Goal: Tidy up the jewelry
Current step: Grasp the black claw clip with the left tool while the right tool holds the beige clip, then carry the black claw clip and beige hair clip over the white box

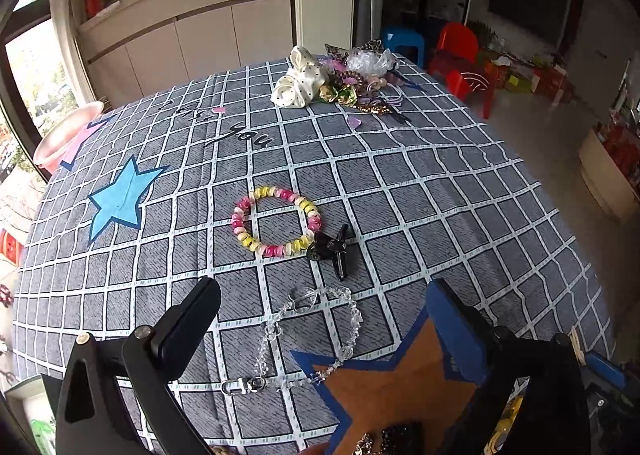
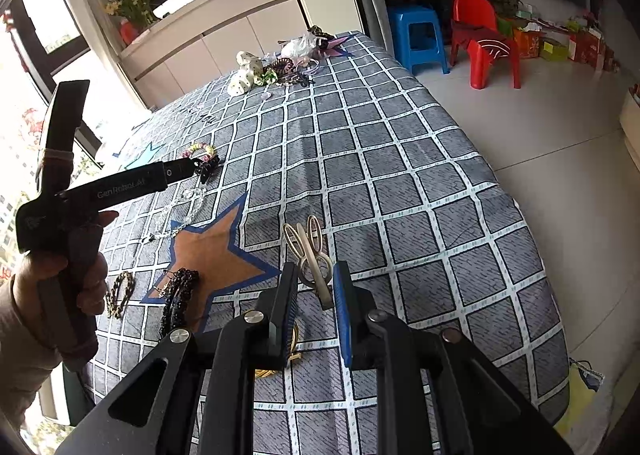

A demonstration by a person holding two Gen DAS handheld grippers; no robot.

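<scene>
- right tongs (image 2: 316, 287) nearly shut, pinching a cream hair clip (image 2: 310, 255) by its near end; clip sticks out forward past the tips, above the counter (image 2: 400, 175)
- hair clip looks like stiff, light, smooth plastic; may slip or swivel in the pads, so a grip nearer the body would hold better
- left tongs (image 1: 324, 303) spread wide, nothing in them, tips off the cloth; a hand (image 2: 86, 279) on the handle shows in the right wrist view
- clear bead chain (image 1: 308, 335) lies loose on the counter between the left tongs' fingers, touched by neither; metal clasp (image 1: 236, 386) at the near end, far loop on the grey grid, one side on the orange star (image 1: 400, 387)
- chain judged limp, light and a bit slippery, beads could chip; best taken at the clasp or where strands bunch, a single strand may slide out
- dark beaded pieces (image 2: 180, 295) and a black-gold chain bracelet (image 2: 120, 293) sit at the orange star's near edge, close together
- mid counter: pink-yellow bead bracelet (image 1: 276, 221) lies flat as a ring, black claw clip (image 1: 334, 251) touching its near right side
- bracelet likely stretchy and light, pinch across the bead band; claw clip rigid, grip the body
- far end: unsorted pile (image 1: 344, 83) of scrunchies, ribbons, hair ties, with a cream dotted scrunchie (image 1: 300, 81) on its left; soft, easy to squeeze, tangle risk
</scene>
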